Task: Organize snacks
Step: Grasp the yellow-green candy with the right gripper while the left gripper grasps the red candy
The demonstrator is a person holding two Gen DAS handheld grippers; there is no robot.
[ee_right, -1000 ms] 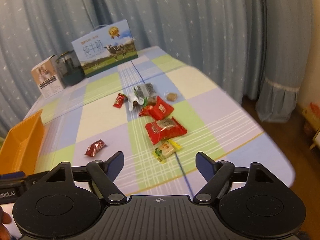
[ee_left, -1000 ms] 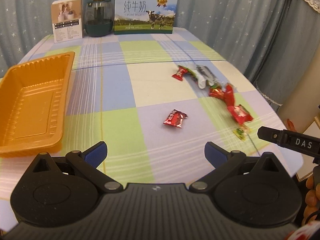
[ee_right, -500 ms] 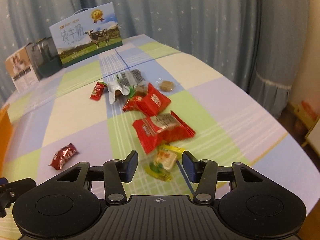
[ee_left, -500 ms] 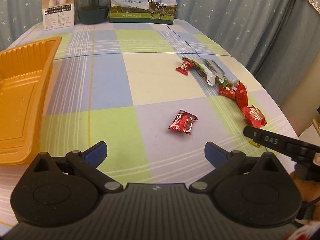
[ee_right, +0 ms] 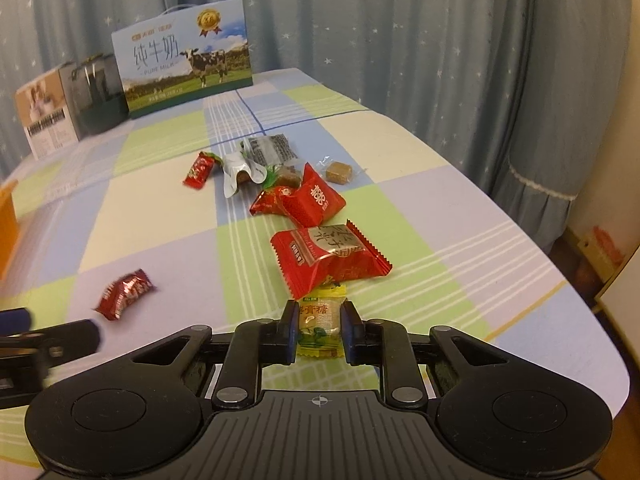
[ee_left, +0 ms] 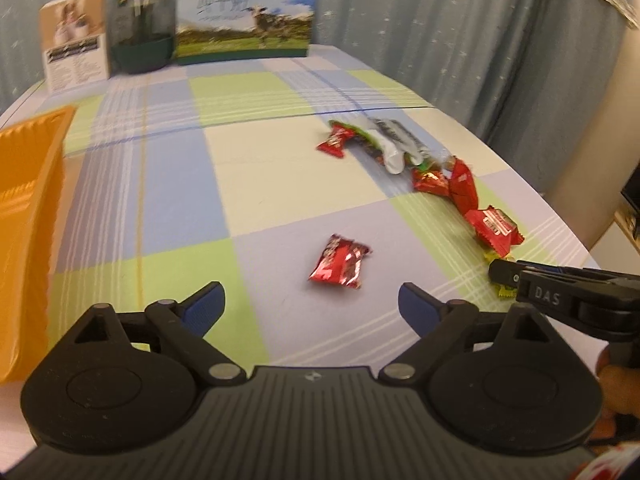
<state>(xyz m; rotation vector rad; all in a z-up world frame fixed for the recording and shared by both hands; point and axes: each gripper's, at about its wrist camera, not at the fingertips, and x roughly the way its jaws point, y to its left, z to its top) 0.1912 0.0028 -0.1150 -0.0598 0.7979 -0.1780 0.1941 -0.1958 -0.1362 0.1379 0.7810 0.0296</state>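
A: The right gripper (ee_right: 319, 328) is clamped on the small yellow-green candy (ee_right: 320, 320), pads pressing its two long sides, right at the near end of the snack line on the counter (ee_right: 460, 208).

B: How will it handle?

A: I'd judge it very light, with a firm middle and a slick, crinkly wrapper. Holding it across the body, as now, looks safer than pinching a twisted end, which could slide out.

B: And the left gripper (ee_left: 310, 300)?

A: Its jaws are closing but nothing is between them yet. The dark red candy (ee_left: 339, 264) lies just beyond its fingertips, alone on a lilac square. It is also light and foil-slippery; take it across the short width.

B: What crowds the yellow-green one?

A: The big red packet (ee_right: 328, 256) touches its far end, so a straight lift is wiser than a drag. More red packets and an opened silver wrapper (ee_right: 240, 172) trail away behind.

B: Room to move?

A: Plenty to the left: bare cloth up to the orange tray (ee_left: 28, 216) at the left edge. The counter's right edge curves off close to the snacks, with a curtain (ee_right: 440, 40) beyond.
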